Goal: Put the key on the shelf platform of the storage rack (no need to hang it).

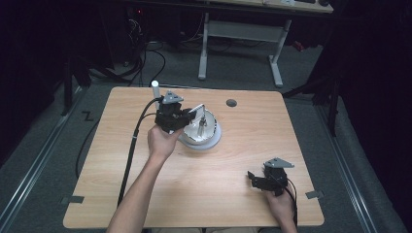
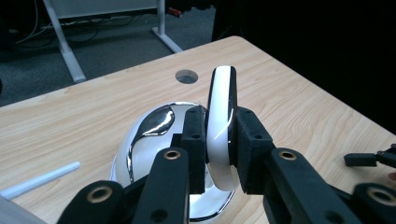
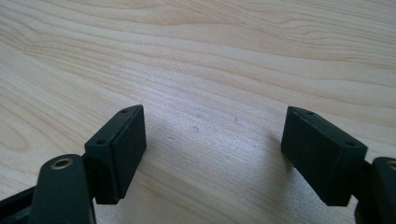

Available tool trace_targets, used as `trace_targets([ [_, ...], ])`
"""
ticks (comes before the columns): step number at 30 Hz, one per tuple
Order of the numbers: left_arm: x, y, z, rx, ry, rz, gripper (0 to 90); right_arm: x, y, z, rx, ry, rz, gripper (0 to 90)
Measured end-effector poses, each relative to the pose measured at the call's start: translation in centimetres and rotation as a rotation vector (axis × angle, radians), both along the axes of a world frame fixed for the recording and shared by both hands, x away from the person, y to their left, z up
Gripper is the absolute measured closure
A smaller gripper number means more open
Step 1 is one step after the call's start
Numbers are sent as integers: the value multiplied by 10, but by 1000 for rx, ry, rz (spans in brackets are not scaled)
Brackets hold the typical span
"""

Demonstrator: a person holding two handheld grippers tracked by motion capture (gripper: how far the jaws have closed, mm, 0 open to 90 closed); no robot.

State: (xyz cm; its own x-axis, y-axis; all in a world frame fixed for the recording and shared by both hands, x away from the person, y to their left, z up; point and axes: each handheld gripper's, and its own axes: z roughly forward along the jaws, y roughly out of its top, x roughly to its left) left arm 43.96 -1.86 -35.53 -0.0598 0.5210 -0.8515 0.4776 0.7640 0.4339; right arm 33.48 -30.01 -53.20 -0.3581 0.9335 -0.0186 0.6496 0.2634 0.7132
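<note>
A round shiny metal vessel [image 1: 206, 131] with a white rim stands on the wooden table [image 1: 145, 194], left of centre toward the back. In the left gripper view its chrome surface [image 2: 149, 135] lies just below the jaws. My left gripper [image 1: 191, 115] [image 2: 219, 126] is shut on the vessel's white curved handle [image 2: 220, 93], which rises upright between the black pads. My right gripper [image 1: 252, 179] [image 3: 212, 140] rests low over bare wood at the front right, held in a hand, open with nothing between its fingers.
A white tube [image 1: 155, 88] [image 2: 42, 179] sits near the table's back left edge, behind the left gripper. A round hole [image 1: 231, 103] [image 2: 187, 76] is cut in the tabletop behind the vessel. Dark floor, cables and a white desk frame [image 1: 277, 63] lie beyond the table.
</note>
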Motion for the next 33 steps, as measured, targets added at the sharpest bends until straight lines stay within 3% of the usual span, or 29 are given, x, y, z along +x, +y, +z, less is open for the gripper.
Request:
trace_targets([
  [2, 1, -1, -5, 23, -8, -8, 761, 0, 0, 0, -1, -1, 1, 225],
  [12, 9, -5, -22, 51, 10, 6, 760, 0, 0, 0, 0, 0, 1, 225],
  [13, 17, 7, -33, 197, -188, -123, 760, 0, 0, 0, 0, 0, 1, 225],
  [14, 10, -5, -25, 46, 20, 13, 760, 0, 0, 0, 0, 1, 2, 225],
  [25, 17, -11, -36, 36, 41, 30, 759, 0, 0, 0, -1, 0, 3, 225],
  [33, 22, -17, -47, 54, 56, 37, 758, 0, 0, 0, -1, 0, 3, 225],
])
